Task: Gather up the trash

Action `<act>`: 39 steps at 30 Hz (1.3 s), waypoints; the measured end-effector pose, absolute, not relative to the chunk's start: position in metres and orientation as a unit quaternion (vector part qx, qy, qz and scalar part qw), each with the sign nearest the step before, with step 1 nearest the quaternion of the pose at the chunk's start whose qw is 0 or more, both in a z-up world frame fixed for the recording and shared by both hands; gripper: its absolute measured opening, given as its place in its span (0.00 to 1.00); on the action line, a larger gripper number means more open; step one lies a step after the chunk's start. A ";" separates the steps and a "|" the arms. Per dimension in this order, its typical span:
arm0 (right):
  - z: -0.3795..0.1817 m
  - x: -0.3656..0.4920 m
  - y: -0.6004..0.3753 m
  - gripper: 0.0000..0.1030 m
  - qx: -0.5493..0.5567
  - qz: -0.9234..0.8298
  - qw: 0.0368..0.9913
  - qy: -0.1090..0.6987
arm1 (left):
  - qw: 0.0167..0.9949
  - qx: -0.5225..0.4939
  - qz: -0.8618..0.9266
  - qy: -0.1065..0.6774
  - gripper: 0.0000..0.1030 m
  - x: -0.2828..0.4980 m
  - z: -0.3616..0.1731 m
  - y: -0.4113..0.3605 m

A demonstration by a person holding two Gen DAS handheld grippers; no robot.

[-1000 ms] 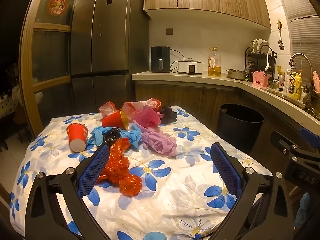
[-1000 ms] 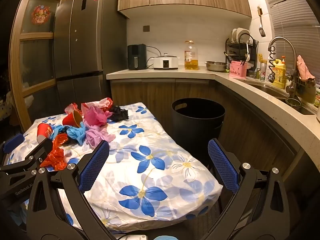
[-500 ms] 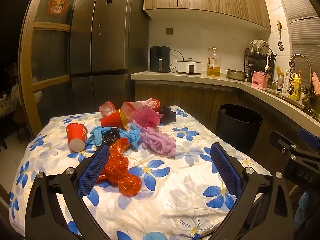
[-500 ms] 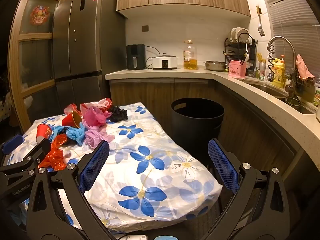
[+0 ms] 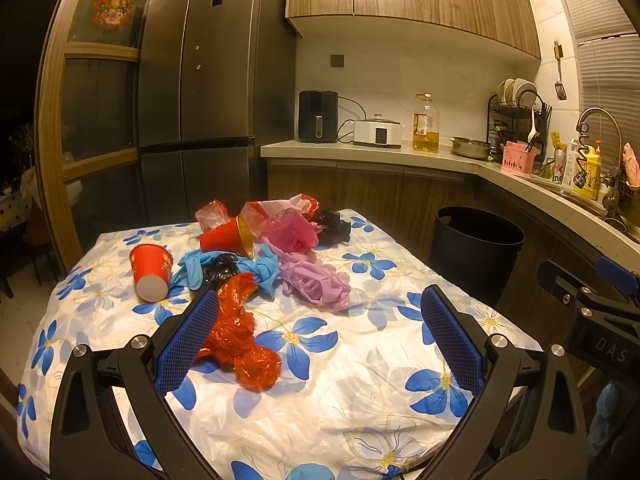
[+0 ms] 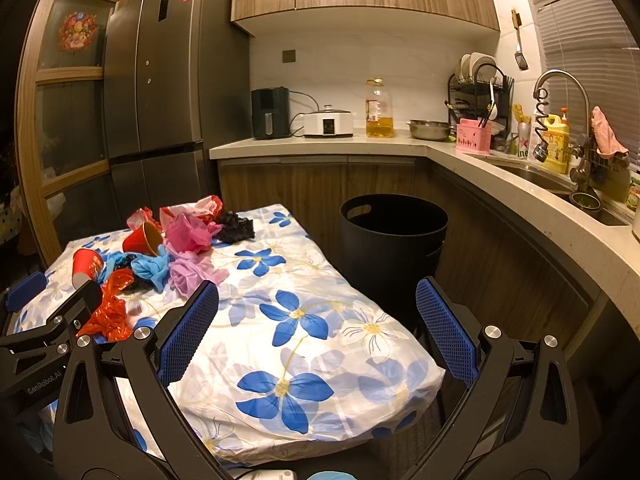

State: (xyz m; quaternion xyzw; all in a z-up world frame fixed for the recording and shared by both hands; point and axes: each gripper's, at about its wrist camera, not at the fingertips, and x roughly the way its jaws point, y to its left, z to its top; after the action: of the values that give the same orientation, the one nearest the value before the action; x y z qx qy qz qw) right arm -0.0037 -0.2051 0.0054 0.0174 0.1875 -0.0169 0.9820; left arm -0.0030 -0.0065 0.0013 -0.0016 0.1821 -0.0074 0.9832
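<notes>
Both grippers gaping, empty. Red bag lower left: light, crinkly, slippery; pinch at knotted middle.

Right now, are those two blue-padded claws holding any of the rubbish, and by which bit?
Nothing is held. The left gripper and right gripper both stand open and empty above the table; the nearest red bag lies untouched.

Right gripper held above floral-clothed table, blue-padded jaws spread wide, nothing between them. Crumpled bags, gloves and two red cups form trash heap at 10 o'clock. Black bin stands at 1 o'clock beside table. Left gripper enters at 9 o'clock.
</notes>
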 end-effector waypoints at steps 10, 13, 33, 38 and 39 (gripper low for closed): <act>0.004 -0.003 -0.207 0.95 0.018 -0.017 0.982 0.188 | 0.983 -0.003 -0.007 0.183 0.95 -0.003 0.001 -0.007; 0.004 -0.003 -0.207 0.95 0.019 -0.017 0.982 0.188 | 0.983 -0.003 -0.008 0.184 0.95 -0.003 0.001 -0.007; 0.003 -0.004 -0.208 0.95 0.018 -0.016 0.982 0.189 | 0.983 -0.005 -0.008 0.185 0.95 -0.003 0.001 -0.007; 0.003 -0.004 -0.207 0.95 0.018 -0.014 0.982 0.188 | 0.983 -0.005 -0.008 0.185 0.95 -0.002 0.001 -0.006; 0.004 -0.004 -0.207 0.95 0.018 -0.014 0.982 0.188 | 0.983 -0.005 -0.008 0.185 0.95 -0.002 0.001 -0.007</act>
State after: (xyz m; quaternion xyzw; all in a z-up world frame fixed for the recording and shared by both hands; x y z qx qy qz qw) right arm -0.0038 -0.2071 0.0036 0.0182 0.1879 -0.0138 0.9819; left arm -0.0024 -0.0066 0.0008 -0.0048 0.1853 -0.0084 0.9826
